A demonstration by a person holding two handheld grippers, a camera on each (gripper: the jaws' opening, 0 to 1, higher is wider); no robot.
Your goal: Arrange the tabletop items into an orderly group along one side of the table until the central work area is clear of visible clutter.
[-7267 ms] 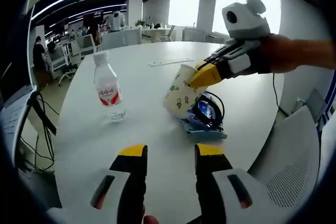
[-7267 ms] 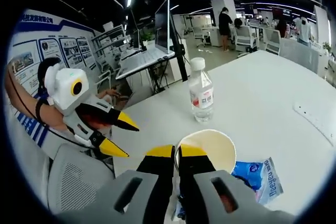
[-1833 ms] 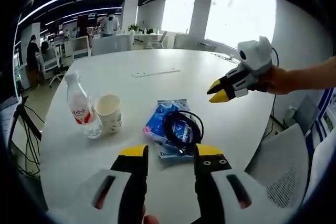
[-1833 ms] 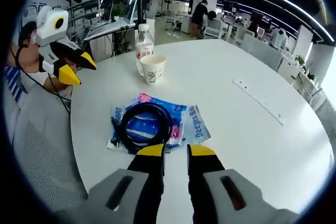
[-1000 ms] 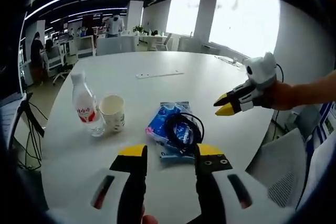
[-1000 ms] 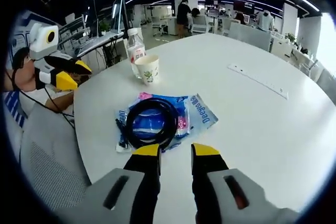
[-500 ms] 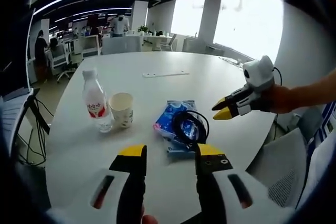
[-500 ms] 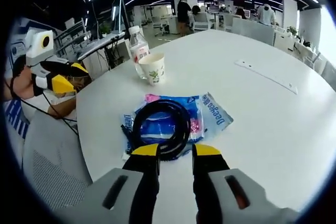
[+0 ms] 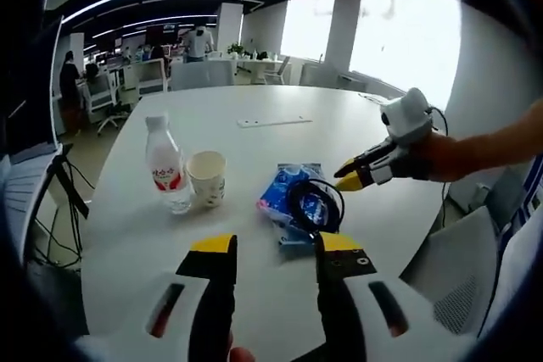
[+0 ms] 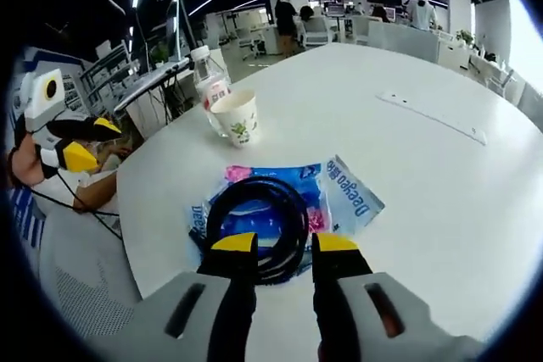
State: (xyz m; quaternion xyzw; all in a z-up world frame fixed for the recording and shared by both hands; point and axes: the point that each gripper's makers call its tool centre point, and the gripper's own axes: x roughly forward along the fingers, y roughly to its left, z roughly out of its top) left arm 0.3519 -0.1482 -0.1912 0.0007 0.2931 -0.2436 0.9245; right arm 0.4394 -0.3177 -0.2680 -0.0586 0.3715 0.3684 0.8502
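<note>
A clear water bottle [image 9: 167,167] with a red label stands upright near the table's edge, with a paper cup [image 9: 207,178] close beside it. To their right a black cable coil [image 9: 316,203] lies on blue wipe packets [image 9: 284,195]. In the left gripper view my right gripper [image 9: 348,178] comes in from the right, its yellow tips just over the coil. My left gripper [image 9: 276,252] is open and holds nothing, short of the items. In the right gripper view my right gripper [image 10: 285,247] is open above the near rim of the coil [image 10: 254,218], and the cup [image 10: 235,116] and bottle [image 10: 208,82] stand beyond it.
A thin white strip [image 10: 433,118] lies across the far part of the round white table [image 9: 254,142]. Grey mesh chairs [image 9: 458,252] stand at the table's near edge. Office desks and people are in the background. My left gripper [image 10: 72,146] is off the table's left edge.
The cup, held tilted by my right gripper 7.3 s ago, stands let go beside the bottle. Over the last second my right gripper has come down close onto the cable coil.
</note>
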